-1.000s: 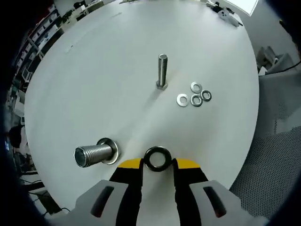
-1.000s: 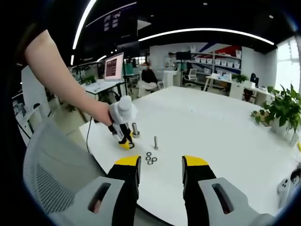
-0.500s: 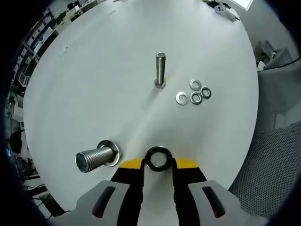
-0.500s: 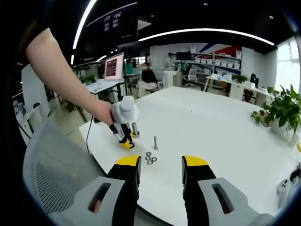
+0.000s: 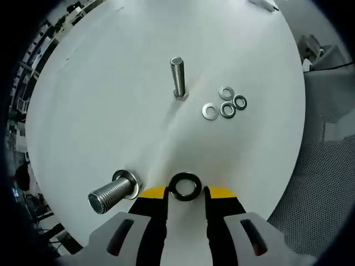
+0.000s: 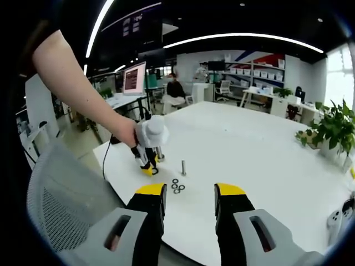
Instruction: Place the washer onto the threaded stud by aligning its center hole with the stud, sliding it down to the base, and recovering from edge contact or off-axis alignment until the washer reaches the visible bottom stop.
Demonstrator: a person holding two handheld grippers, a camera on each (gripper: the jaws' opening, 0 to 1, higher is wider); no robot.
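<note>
In the left gripper view my left gripper [image 5: 186, 191] is shut on a large dark washer [image 5: 185, 186], held face-up over the white table [image 5: 100, 83]. A thick threaded stud [image 5: 111, 192] with a washer at its base stands left of the jaws. A thinner bolt [image 5: 178, 77] stands farther off, with several small washers [image 5: 223, 105] to its right. In the right gripper view my right gripper [image 6: 189, 195] is open and empty, hanging over the table's near edge. That view also has the left gripper [image 6: 147, 163] in a person's hand, beside the stud [image 6: 159, 152], the bolt [image 6: 183, 167] and the small washers [image 6: 177, 185].
A grey mesh chair [image 6: 61, 205] sits at the lower left of the right gripper view. A potted plant [image 6: 333, 130] and a white controller [image 6: 338, 219] are at the table's right side. Desks, a monitor and a seated person [image 6: 176, 91] lie beyond.
The left gripper's camera has shifted and tilted, so the bolt and small washers sit higher in its view; the washer stays gripped. In the right gripper view the left hand rose slightly.
</note>
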